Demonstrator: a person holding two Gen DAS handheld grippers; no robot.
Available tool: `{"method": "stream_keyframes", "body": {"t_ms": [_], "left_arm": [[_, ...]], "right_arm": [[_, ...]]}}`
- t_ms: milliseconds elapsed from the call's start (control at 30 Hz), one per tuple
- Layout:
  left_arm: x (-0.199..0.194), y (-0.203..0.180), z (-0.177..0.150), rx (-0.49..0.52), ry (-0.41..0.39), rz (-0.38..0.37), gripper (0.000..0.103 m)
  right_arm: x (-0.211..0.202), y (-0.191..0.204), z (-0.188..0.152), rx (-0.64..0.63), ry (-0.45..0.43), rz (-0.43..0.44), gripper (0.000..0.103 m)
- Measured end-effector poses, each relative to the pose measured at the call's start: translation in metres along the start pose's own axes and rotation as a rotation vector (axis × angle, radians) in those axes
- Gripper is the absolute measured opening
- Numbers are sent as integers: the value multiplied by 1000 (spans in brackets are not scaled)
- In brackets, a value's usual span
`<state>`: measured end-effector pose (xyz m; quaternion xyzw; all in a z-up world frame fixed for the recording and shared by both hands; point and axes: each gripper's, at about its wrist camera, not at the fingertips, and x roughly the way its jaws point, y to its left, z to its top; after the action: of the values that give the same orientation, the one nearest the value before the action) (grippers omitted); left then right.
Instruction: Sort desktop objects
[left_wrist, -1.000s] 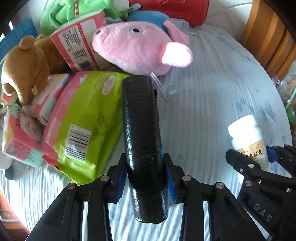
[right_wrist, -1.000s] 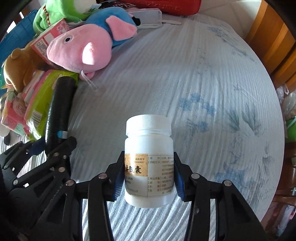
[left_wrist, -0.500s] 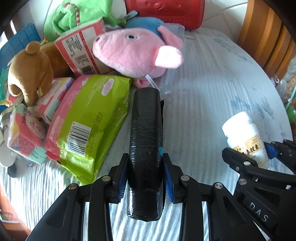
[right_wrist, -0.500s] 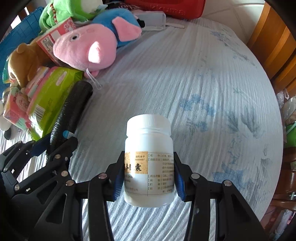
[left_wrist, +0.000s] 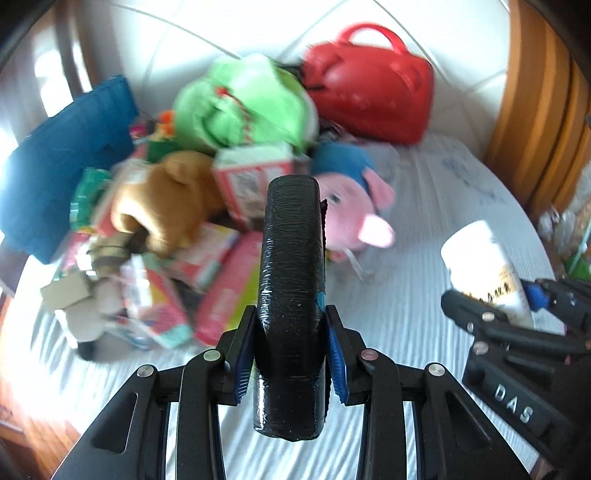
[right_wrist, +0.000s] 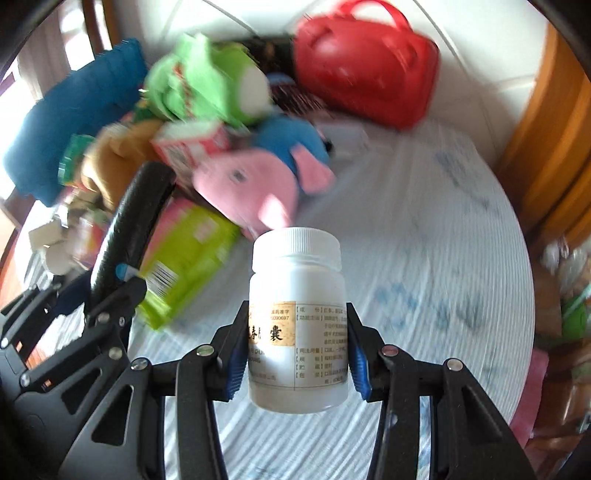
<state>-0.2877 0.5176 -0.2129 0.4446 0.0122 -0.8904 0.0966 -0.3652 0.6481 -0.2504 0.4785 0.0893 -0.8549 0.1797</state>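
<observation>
My left gripper (left_wrist: 290, 354) is shut on a long black wrapped roll (left_wrist: 291, 280) and holds it above the round table, pointing toward the pile of toys. The roll also shows in the right wrist view (right_wrist: 129, 229). My right gripper (right_wrist: 297, 363) is shut on a white pill bottle (right_wrist: 297, 317) with a tan label, held upright above the table. The bottle also shows in the left wrist view (left_wrist: 484, 269), to the right of the roll.
A pile lies at the table's back left: pink pig plush (right_wrist: 251, 184), brown bear plush (left_wrist: 166, 199), green plush (left_wrist: 240, 103), green packet (right_wrist: 188, 254), red-and-white box (left_wrist: 251, 177). A red bag (left_wrist: 369, 85) and a blue basket (left_wrist: 62, 155) stand behind. The white striped tablecloth (right_wrist: 424, 258) covers the table.
Both grippers have lifted and tilted up with their objects still held. The view now reaches the red bag and blue basket behind the pile. The frames are blurred by motion.
</observation>
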Motion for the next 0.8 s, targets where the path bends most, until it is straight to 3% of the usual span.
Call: {"method": "stream_keyframes", "body": {"t_ms": [433, 567, 800], "left_arm": [[-80, 147, 4, -176, -113, 156, 34], [-84, 197, 5, -176, -113, 150, 34], [-60, 271, 6, -92, -60, 79, 34]], "right_arm": [[-75, 164, 68, -212, -169, 133, 46], [-81, 219, 80, -224, -185, 128, 46], [-64, 294, 86, -149, -130, 65, 45]]}}
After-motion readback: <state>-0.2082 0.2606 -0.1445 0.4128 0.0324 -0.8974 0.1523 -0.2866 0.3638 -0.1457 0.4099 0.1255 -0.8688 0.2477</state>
